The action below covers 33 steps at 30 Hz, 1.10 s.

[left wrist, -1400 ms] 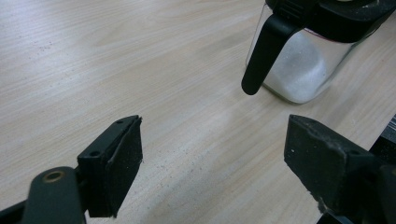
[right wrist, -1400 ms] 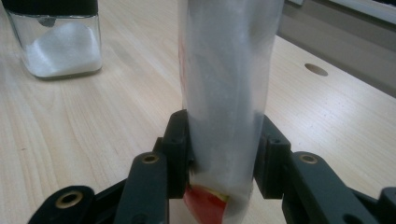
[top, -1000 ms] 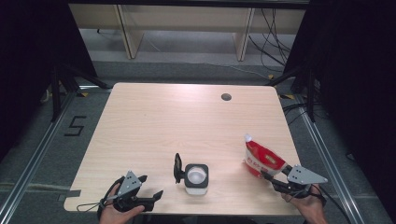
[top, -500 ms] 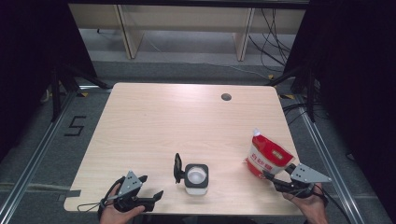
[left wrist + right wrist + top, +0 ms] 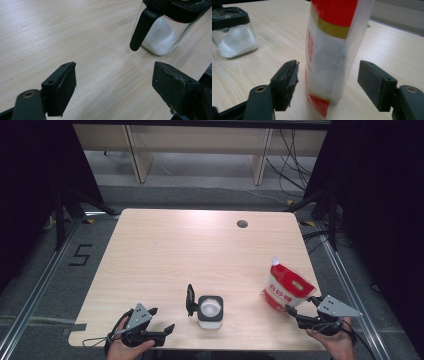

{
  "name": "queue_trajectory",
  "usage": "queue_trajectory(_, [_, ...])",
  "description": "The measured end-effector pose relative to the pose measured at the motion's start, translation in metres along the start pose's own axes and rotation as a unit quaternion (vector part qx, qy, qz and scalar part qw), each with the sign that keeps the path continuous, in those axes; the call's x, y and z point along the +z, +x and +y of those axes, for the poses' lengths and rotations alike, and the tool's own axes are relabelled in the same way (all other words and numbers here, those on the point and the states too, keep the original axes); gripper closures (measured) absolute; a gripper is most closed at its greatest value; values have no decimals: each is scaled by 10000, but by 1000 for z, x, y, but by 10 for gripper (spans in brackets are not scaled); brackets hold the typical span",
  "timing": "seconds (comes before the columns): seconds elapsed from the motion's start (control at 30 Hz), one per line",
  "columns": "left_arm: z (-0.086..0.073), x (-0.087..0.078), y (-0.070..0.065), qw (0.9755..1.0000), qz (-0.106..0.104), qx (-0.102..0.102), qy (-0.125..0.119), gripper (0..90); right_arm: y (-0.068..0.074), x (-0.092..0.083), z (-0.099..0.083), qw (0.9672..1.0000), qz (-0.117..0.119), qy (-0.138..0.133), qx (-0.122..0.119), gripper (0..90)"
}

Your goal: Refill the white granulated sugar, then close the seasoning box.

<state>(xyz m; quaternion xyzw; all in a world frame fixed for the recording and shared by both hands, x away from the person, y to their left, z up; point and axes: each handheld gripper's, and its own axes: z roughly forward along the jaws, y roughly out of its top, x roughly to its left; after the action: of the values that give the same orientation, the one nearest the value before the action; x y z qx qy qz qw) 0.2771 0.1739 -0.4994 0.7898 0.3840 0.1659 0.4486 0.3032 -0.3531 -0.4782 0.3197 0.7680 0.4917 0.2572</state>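
A red and white sugar bag (image 5: 287, 287) stands upright near the table's right front edge. My right gripper (image 5: 301, 306) sits just in front of it. In the right gripper view the bag (image 5: 332, 37) stands between the jaws of that gripper (image 5: 328, 75); they have just been opening, and neither pad touches it. A glass jar (image 5: 210, 310) of white grains stands at front centre, its black lid (image 5: 190, 299) flipped up on the left. My left gripper (image 5: 161, 319) rests open to the jar's left. In its own view this gripper (image 5: 113, 80) holds nothing, with the jar (image 5: 160, 37) beyond it.
A round cable hole (image 5: 242, 224) lies at the table's far right. The wooden table (image 5: 200, 250) stretches bare behind the jar and bag. Dark frame legs and cables flank it, and the front edge runs close to both hands.
The bag has swung from a tilt to standing upright on the table. The right gripper's jaws have spread away from it. The left gripper has not moved.
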Motion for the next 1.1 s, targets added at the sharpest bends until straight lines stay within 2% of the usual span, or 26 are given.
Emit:
queue_trajectory(0.03, [0, 0, 0, 10000, -15, -7, -13, 188, 4, -6, 1, 9997, -114, 124, 149, 305])
queue_trajectory(0.07, [0, 0, 0, 10000, -15, -7, -13, 188, 4, -6, 1, 9997, -114, 124, 149, 305])
queue_trajectory(0.1, [0, 0, 0, 10000, -35, -33, -44, 188, 7, -10, 1, 9984, -274, 267, 422, 292])
queue_trajectory(0.17, [0, 0, 1, 10000, -27, -5, -37, 188, 7, -12, 1, 9983, -375, 251, 363, 282])
queue_trajectory(0.2, [1, 0, 0, 9999, -35, -33, -88, 188, 14, -18, 0, 9958, -433, 458, 664, 281])
queue_trajectory(0.23, [1, 0, 1, 9999, -35, -34, -93, 188, 13, -19, 0, 9968, -474, 428, 482, 280])
queue_trajectory(0.27, [1, -1, 1, 10000, -22, 9, -36, 188, 14, -20, -1, 9969, -505, 444, 417, 279])
queue_trajectory(0.3, [1, -1, 1, 10000, -22, 9, -36, 188, 14, -20, -1, 9969, -505, 444, 417, 279])
queue_trajectory(0.33, [1, -1, 1, 10000, -22, -9, -51, 188, 19, -24, 0, 9950, -545, 583, 592, 275])
queue_trajectory(0.37, [1, -1, 1, 10000, -34, -26, -46, 188, 25, -27, 0, 9941, -626, 651, 601, 271])
queue_trajectory(0.4, [1, 0, 0, 9999, -49, -95, -131, 188, 23, -27, 0, 9955, -639, 592, 382, 270])
queue_trajectory(0.47, [2, -2, 0, 9999, -45, -75, -104, 188, 25, -29, 1, 9950, -610, 632, 479, 270])
queue_trajectory(0.5, [4, -2, 1, 9998, -80, -88, -177, 188, 32, -33, 1, 9931, -705, 731, 580, 270])
queue_trajectory(0.6, [6, -3, 1, 9998, -75, -78, -169, 188, 36, -34, 0, 9918, -742, 839, 609, 271])
queue_trajectory(0.63, [7, -2, 1, 9995, -94, -154, -270, 188, 35, -33, -1, 9934, -747, 778, 378, 271])
queue_trajectory(0.67, [8, -3, 2, 9996, -93, -116, -236, 188, 34, -34, -1, 9936, -754, 813, 213, 270])
queue_trajectory(0.73, [11, -4, 1, 9994, -111, -153, -291, 199, 36, -33, -2, 9941, -680, 838, 109, 270])
queue_trajectory(0.77, [16, -5, 1, 9993, -116, -143, -328, 207, 41, -34, -2, 9927, -719, 927, 283, 270])
queue_trajectory(0.8, [16, -5, 1, 9993, -116, -143, -328, 220, 41, -34, -2, 9927, -719, 927, 283, 270])
queue_trajectory(0.83, [20, -4, 1, 9992, -134, -111, -373, 243, 40, -34, -3, 9932, -723, 904, 92, 271])
queue_trajectory(0.87, [20, -4, 1, 9992, -134, -111, -373, 297, 40, -34, -3, 9932, -723, 904, 92, 271])
queue_trajectory(0.9, [25, -5, 2, 9991, -174, 69, -377, 348, 43, -34, -3, 9932, -692, 941, 35, 271])
queue_trajectory(1.0, [27, -5, 0, 9987, -210, 58, -458, 487, 47, -35, -3, 9920, -749, 999, 159, 271])
queue_trajectory(1.03, [30, -6, -1, 9984, -195, 249, -474, 543, 46, -36, -3, 9924, -736, 987, -15, 272])
queue_trajectory(1.07, [32, -6, 0, 9979, -216, 360, -500, 605, 49, -36, -4, 9919, -713, 1048, 121, 274])
queue_trajectory(1.1, [34, -6, -1, 9977, -208, 345, -549, 653, 47, -37, -4, 9919, -766, 1012, -72, 273])
